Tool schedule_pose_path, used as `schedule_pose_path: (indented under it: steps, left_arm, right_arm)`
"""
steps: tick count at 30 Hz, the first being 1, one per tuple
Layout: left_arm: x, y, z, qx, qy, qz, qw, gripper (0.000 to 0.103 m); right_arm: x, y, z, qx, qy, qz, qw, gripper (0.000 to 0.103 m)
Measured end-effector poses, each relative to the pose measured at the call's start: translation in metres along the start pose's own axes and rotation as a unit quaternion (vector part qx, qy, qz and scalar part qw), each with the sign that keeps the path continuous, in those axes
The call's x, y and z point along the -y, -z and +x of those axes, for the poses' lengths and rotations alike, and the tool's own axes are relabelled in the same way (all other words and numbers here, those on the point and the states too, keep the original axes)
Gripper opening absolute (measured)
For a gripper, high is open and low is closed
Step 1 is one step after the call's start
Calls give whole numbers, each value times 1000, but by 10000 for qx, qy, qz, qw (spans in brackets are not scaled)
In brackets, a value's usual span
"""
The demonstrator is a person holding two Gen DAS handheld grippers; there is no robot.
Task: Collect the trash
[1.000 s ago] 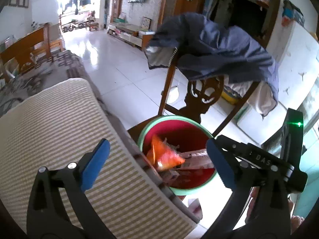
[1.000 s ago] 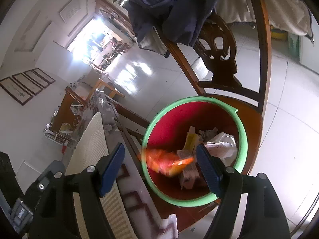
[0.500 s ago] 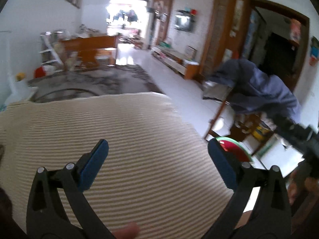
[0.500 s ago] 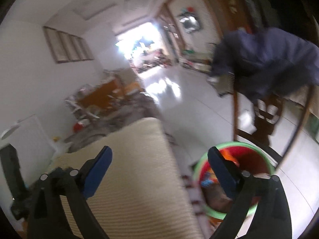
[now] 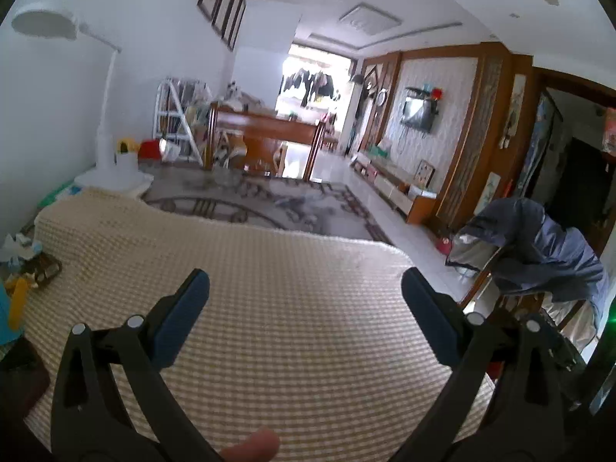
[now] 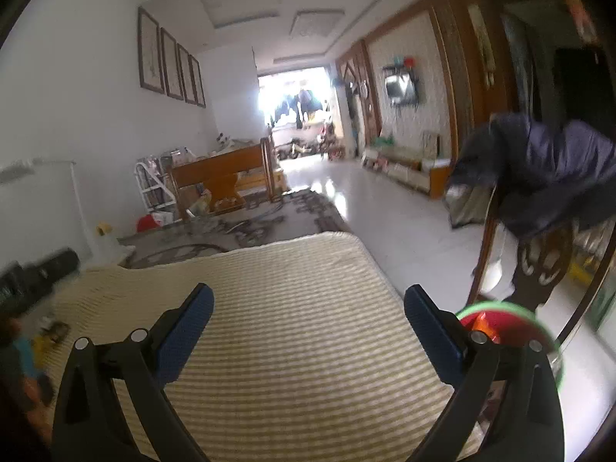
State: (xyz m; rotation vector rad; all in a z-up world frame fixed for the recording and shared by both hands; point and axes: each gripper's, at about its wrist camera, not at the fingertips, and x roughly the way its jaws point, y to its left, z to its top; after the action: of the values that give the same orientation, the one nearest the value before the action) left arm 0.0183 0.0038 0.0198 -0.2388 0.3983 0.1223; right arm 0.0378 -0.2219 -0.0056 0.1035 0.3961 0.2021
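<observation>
My left gripper [image 5: 306, 288] is open and empty over a cream ribbed mat [image 5: 269, 308] covering the table. Open and empty too, my right gripper [image 6: 308, 304] hangs over the same mat [image 6: 288, 308]. The red bin with a green rim [image 6: 500, 308] sits on a wooden chair seat at the lower right of the right wrist view, with an orange wrapper [image 6: 483, 323] inside. Loose trash lies at the mat's left edge: crumpled white paper [image 5: 15, 248], a yellow piece [image 5: 17, 304] and a small dark packet [image 5: 40, 269]. The same yellow and blue bits [image 6: 34, 342] look blurred in the right wrist view.
A wooden chair draped with a dark blue jacket [image 5: 539, 246] stands right of the table. A white lamp [image 5: 104, 146] stands at the table's far left corner. Beyond are a patterned tabletop [image 5: 250, 196], a wooden bench [image 5: 265, 134] and white tiled floor [image 6: 404, 223]. A fingertip [image 5: 250, 444] shows at the bottom.
Both grippers swung left from over the bin to over the mat. The orange wrapper that fell between the right gripper's fingers now lies in the bin. Trash at the left came into view.
</observation>
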Motion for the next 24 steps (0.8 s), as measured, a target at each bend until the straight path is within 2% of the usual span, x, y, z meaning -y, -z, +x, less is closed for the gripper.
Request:
schedule_pose_path:
  steps: [3, 9, 14, 24]
  left_arm:
    - [4, 0, -6, 84, 14, 130, 9999, 98]
    - [5, 5, 0, -189, 117, 179, 9996, 98]
    - [12, 9, -1, -177, 68, 431, 9989, 98]
    - [10, 12, 5, -354, 157, 382, 9985, 98]
  right_arm:
    - [3, 1, -1, 32, 43, 60, 10000, 96]
    - [11, 4, 2, -113, 196, 285, 9993, 96]
    - [10, 7, 6, -197, 205, 244, 9993, 96]
    - [8, 10, 9, -285, 194, 220, 9992, 96]
